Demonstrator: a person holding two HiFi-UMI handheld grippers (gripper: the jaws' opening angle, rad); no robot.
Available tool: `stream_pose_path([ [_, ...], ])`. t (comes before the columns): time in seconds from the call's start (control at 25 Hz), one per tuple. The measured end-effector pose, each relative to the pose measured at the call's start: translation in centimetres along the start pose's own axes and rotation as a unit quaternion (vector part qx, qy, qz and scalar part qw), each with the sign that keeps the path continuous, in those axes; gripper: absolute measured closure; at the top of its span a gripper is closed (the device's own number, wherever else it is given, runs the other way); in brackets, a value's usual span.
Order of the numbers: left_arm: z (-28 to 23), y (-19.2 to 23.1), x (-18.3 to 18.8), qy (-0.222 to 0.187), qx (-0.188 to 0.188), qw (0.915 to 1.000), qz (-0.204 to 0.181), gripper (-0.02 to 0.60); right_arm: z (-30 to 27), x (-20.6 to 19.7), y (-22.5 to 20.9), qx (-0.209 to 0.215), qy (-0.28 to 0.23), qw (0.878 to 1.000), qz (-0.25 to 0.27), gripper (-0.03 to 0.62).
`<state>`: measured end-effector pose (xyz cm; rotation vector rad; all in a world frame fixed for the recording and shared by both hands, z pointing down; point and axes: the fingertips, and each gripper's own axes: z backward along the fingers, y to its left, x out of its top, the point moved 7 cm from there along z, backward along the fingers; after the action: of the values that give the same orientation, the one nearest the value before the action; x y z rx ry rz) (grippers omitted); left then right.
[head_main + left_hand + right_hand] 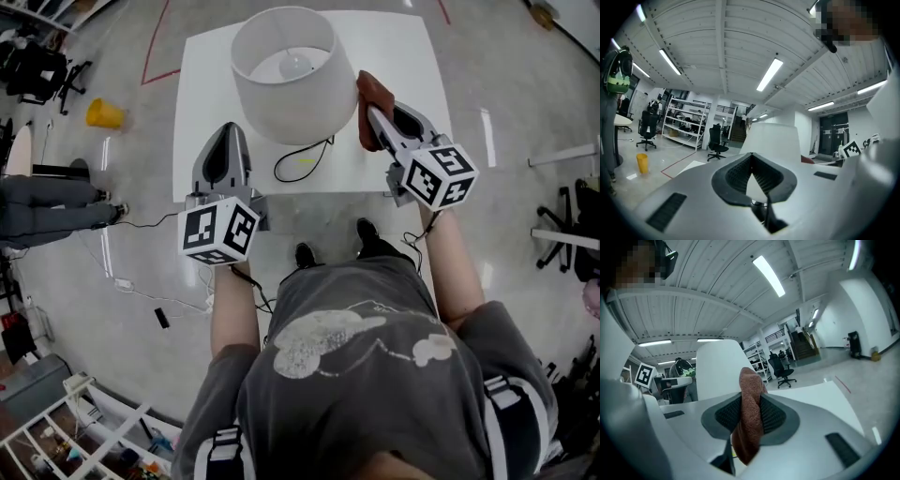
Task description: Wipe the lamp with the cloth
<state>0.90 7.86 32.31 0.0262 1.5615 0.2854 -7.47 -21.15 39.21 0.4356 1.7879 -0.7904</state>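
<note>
head view: right gripper (pixel 374 116) clamps a rust-brown cloth (pixel 372 92) (seemingly touching the white lamp (pixel 281 89) at its shade); left gripper (pixel 226 133), jaws closed on nothing, hovers near the shade.

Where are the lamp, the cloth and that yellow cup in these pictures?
lamp (pixel 291 112): head view, outer side of the white shade.
cloth (pixel 750 413): right gripper view, middle of the fold.
yellow cup (pixel 105 114): head view, its side.

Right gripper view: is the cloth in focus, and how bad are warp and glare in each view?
Right gripper view: cloth sharp between the fingers, weave readable; fisheye bends the ceiling lights, corners black. Left gripper view: same warp, lamp evenly lit. Head view: even light, glare streaks on the floor.
</note>
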Motion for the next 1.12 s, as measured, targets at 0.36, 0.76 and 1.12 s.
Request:
stream_pose_path([
  [0.36, -1.0, 2.5, 2.2, -0.013, -0.103, 0.9945, -0.007, 0.574, 2.9, 5.8, 6.8, -0.052, -0.108, 0.992, 0.047, 0.508],
  [0.76, 0.1, 3.0, 1.8, 0.021, -0.169, 0.9854, 0.003, 0.574, 1.4, 5.6, 11.6, -0.066, -0.106, 0.989, 0.072, 0.508],
  [1.12, 0.4, 3.1, 0.1, 0.055, -0.156, 0.9862, 0.009, 0.574, 0.2, 1.0, 11.1, -0.054, -0.064, 0.996, 0.039, 0.508],
])
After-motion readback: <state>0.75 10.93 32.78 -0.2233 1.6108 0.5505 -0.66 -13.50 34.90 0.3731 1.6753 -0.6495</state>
